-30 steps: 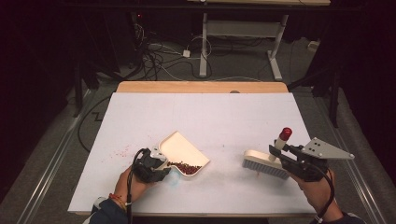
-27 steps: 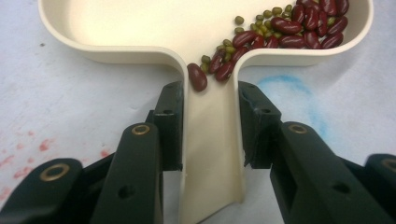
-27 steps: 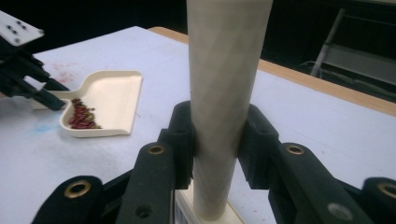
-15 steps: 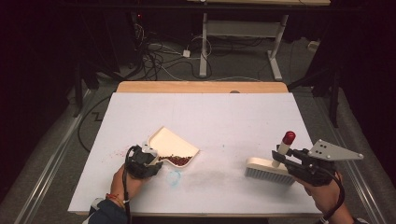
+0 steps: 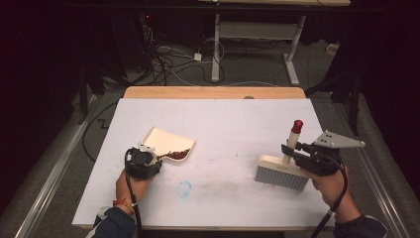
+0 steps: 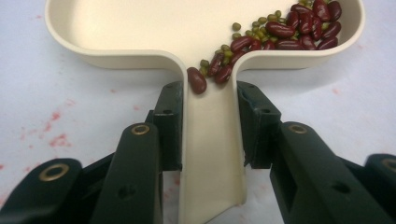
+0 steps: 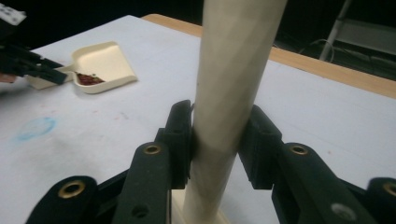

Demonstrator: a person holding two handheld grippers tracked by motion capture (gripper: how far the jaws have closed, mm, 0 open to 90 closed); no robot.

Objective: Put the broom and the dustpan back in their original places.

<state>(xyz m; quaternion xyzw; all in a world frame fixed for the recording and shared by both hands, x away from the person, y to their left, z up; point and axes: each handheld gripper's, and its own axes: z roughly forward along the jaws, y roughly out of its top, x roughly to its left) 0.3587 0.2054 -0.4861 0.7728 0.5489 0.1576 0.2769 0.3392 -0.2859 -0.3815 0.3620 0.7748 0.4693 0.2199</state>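
Observation:
A cream dustpan [image 5: 166, 141] lies flat on the white table at the left, with red and green beans [image 5: 178, 154] in its near corner. My left gripper [image 5: 153, 159] is shut on the dustpan's handle [image 6: 210, 154], and beans [image 6: 289, 32] lie at the handle's mouth. At the right a cream brush [image 5: 282, 171] rests bristles-down on the table, its red-tipped handle [image 5: 292, 141] upright. My right gripper [image 5: 289, 151] holds that handle [image 7: 233, 70] between its pads. The jaws have just been opening slightly, but the pads still touch the handle.
The white table sheet [image 5: 223, 119] has a blue smudge [image 5: 184, 188] near the front middle and faint red stains at the left. A wooden edge [image 5: 213, 92] runs along the back. Cables and desk legs stand on the floor beyond.
My left hand has carried the dustpan left and slightly away. The right hand with the brush drifted right, then came back a little. The brush stays at the front right.

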